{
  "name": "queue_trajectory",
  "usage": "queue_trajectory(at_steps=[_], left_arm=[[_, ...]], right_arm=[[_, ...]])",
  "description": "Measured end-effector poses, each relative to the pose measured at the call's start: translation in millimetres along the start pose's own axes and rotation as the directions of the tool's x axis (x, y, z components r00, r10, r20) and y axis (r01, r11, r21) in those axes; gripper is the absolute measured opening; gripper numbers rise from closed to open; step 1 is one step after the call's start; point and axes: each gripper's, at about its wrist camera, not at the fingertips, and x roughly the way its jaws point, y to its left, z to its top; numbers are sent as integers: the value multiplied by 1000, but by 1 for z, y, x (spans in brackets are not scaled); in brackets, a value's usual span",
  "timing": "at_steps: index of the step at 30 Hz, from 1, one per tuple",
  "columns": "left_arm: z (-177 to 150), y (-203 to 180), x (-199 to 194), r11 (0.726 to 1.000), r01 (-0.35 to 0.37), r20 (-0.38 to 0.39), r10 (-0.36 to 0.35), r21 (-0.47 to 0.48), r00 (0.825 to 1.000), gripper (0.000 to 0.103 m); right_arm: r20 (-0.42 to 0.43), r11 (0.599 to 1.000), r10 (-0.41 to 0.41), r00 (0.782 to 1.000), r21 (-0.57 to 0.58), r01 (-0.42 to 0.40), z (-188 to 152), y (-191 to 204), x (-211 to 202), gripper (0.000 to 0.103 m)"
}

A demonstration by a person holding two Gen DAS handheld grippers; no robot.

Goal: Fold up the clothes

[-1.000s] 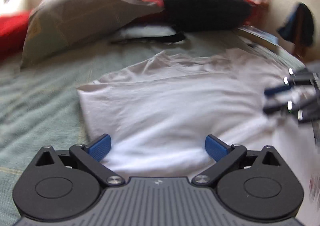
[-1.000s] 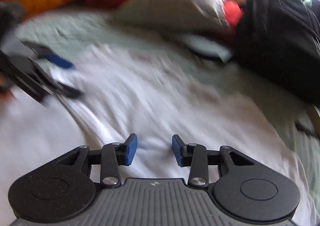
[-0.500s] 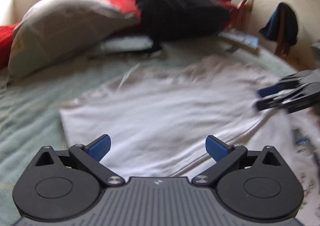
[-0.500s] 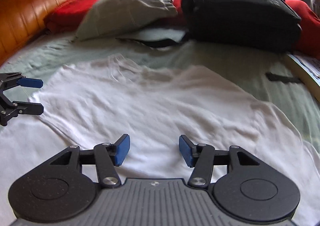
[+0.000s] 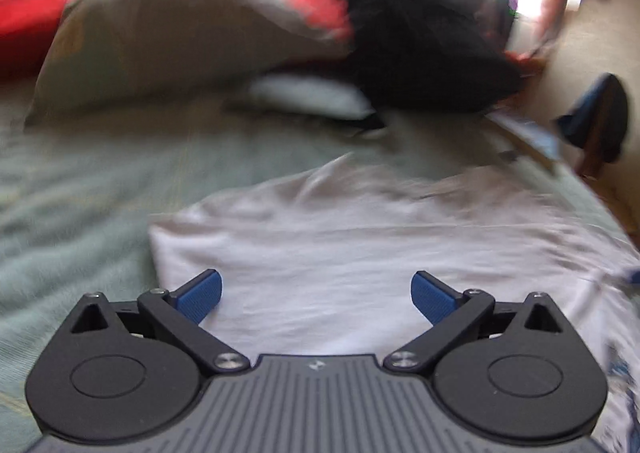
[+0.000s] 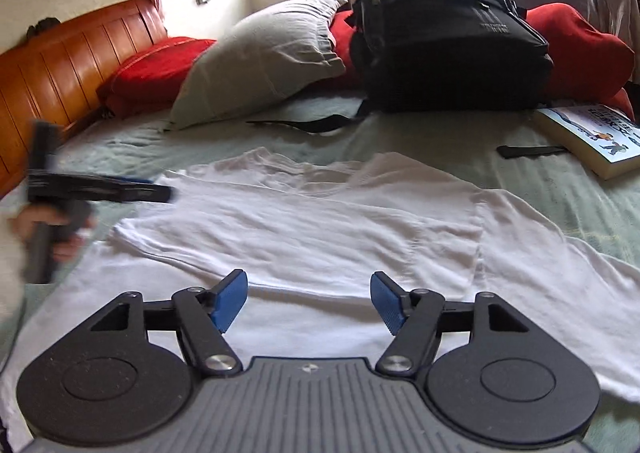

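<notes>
hovering over the bed, both my claws hang above a white t-shirt [image 6: 320, 221] that lies spread on the pale green bedspread [image 6: 560, 181]. one side of the shirt is folded over onto its middle, leaving a doubled layer with a straight edge running across in front of my right claw [image 6: 306, 299]. that claw's blue pads [image 6: 230, 299] stand well apart with nothing between them, just cloth below.

my left claw [image 5: 316, 295] is spread even wider, its blue pads [image 5: 200, 295] holding nothing, poised over the shirt's near left corner; the view from that wrist is blurred, so finer creases there are lost. from the right wrist view i see the left claw [image 6: 132, 191] at the far left, side on and smeared, gripped in my hand [image 6: 52, 229] beside the shirt's edge.

beyond the shirt, a grey pillow [image 6: 264, 53] leans on red cushions [image 6: 148, 69] near the orange wooden headboard [image 6: 60, 65]. a black backpack [image 6: 444, 33] sits beside the pillow, one strap [image 6: 308, 125] trailing onto the bedspread. a book [image 6: 592, 137] lies at the right edge of the bed, apart from the shirt, with a small dark strip [image 6: 528, 151] just beside it.
</notes>
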Motion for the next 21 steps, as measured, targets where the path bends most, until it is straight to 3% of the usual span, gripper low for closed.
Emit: queue_trajectory(at_steps=[3, 5, 11, 14, 16, 18, 21], left_arm=[[3, 6, 3, 993, -120, 14, 120, -8, 993, 100], [8, 8, -10, 990, -143, 11, 143, -21, 990, 98], [5, -14, -88, 994, -34, 65, 27, 108, 998, 100], [-17, -36, -106, 980, 82, 7, -84, 181, 996, 101], [-37, -49, -102, 965, 131, -51, -123, 229, 991, 101], [-57, -55, -94, 958, 149, -105, -127, 243, 986, 101], [-78, -37, -86, 979, 91, -105, -72, 183, 992, 100]], right_arm=[[1, 1000, -5, 1000, 30, 5, -5, 2, -9, 79], [-6, 998, -33, 999, 46, 33, -9, -1, -11, 83], [-42, 993, -49, 998, 102, 54, -17, -5, -7, 84], [-49, 995, -29, 998, 97, 34, -22, 4, -8, 85], [-55, 996, -19, 998, 85, 24, -26, 11, -10, 87], [-59, 997, -21, 998, 75, 26, -31, 16, -15, 87], [-56, 997, -30, 998, 66, 34, -38, 22, -27, 88]])
